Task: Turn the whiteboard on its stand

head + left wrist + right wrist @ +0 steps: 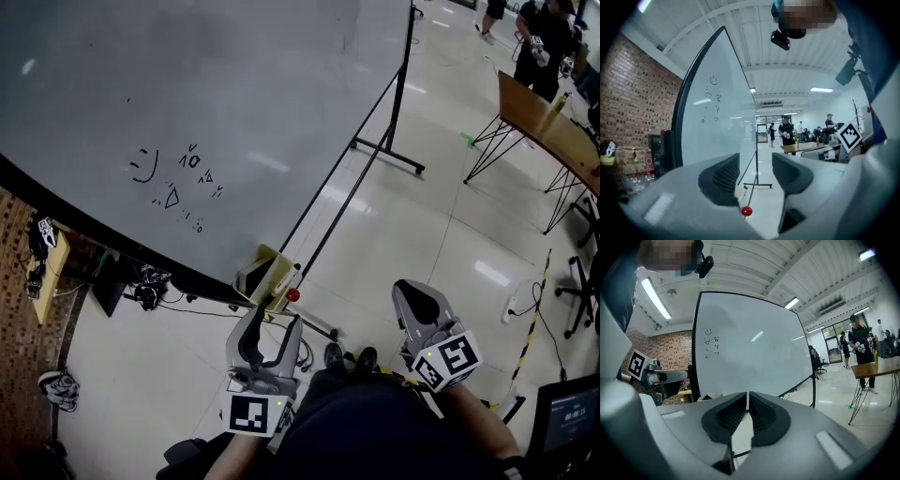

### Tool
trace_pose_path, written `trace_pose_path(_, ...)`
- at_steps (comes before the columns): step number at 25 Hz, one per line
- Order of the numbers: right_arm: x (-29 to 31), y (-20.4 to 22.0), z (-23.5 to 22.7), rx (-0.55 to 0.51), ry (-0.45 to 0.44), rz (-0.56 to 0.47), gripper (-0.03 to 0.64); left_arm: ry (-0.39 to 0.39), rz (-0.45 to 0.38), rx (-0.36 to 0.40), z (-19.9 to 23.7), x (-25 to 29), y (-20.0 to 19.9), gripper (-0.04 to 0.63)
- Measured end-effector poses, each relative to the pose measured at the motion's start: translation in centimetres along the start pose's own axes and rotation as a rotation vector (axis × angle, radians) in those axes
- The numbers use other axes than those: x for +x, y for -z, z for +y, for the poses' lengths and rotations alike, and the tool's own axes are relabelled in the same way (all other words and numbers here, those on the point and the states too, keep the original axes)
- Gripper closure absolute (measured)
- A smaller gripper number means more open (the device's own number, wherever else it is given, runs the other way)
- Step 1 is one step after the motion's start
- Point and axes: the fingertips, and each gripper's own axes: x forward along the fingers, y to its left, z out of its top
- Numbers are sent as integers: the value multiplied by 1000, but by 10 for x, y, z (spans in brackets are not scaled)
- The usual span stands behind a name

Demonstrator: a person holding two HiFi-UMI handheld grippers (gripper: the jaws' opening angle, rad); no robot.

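The big whiteboard (pixel 216 103) hangs tilted in its black stand (pixel 386 155), with small doodles on its face. At its near corner are a yellowish tray (pixel 265 275) and a red knob (pixel 292 294). My left gripper (pixel 272 326) is just short of that corner and open. In the left gripper view the board's edge (pixel 752 140) and the red knob (pixel 746 211) line up with the gap between its jaws (pixel 755 176), and neither pad touches them. My right gripper (pixel 412 292) hovers to the right, away from the board, and is shut on nothing (pixel 747 401).
A wooden table (pixel 548 127) on thin metal legs stands at the right, with a person (pixel 544 37) beyond it. A power strip (pixel 514 302), striped floor tape (pixel 536 309) and a screen (pixel 567 412) lie at the lower right. Clutter and cables (pixel 141 286) sit under the board.
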Motion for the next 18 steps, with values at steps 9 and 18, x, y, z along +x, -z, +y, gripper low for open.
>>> trace_pose_path(9,-3,-7,-4,-25,52,-21,594,172,41,-38,-28,31,12,380)
trace_pose_path(18,-9,-9,-11,-35,92,-34,594,216,55,-96,-35,57,13,383)
